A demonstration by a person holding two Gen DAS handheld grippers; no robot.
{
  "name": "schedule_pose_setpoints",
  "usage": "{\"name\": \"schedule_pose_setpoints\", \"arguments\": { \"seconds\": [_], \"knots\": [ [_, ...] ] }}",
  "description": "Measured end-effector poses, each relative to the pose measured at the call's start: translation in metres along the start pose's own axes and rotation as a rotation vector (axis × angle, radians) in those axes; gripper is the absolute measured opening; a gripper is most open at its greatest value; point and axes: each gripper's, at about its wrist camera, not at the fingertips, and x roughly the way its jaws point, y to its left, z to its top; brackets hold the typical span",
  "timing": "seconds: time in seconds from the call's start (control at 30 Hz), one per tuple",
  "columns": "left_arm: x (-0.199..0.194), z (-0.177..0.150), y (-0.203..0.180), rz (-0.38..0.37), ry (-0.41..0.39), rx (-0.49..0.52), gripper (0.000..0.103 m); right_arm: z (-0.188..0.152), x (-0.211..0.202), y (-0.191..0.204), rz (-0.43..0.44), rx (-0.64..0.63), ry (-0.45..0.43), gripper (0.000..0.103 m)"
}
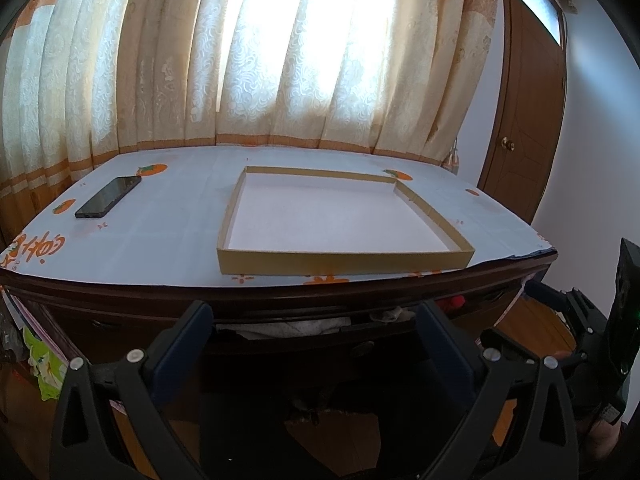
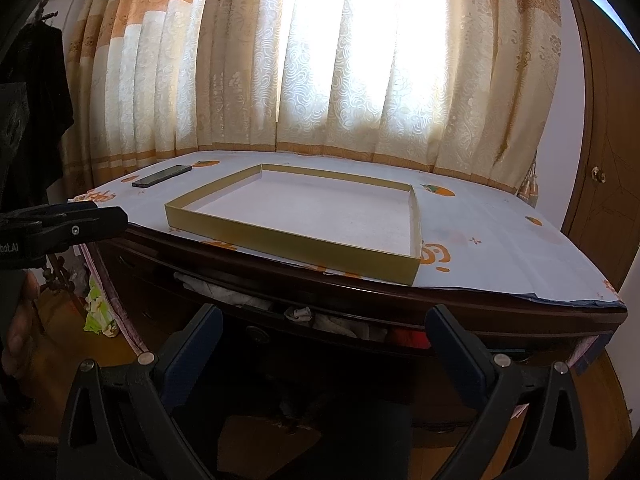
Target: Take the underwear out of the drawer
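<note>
The drawer (image 2: 320, 320) is open only a crack, so most of the inside is hidden under the table top (image 2: 500, 248). Only bits of white cloth (image 2: 298, 313) and a bit of red cloth (image 2: 408, 336) peek out, and it is too dark to tell which is underwear. Below the drawer, the front of the table is in deep shadow. The curtain (image 1: 280, 60) hides the window. The door (image 1: 524, 120) is cut off by the picture's edge. A green thing (image 1: 44, 364) on the left is half hidden.
</note>
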Motion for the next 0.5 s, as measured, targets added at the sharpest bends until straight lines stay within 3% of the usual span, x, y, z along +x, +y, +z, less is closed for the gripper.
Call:
{"name": "schedule_pose_setpoints", "arguments": {
  "seconds": [0.5],
  "knots": [
    [0.015,-0.009,-0.004,-0.010,0.035,0.001,0.103,-0.005,0.014,-0.007,-0.045,-0.017,-0.065,0.102]
  ]
}}
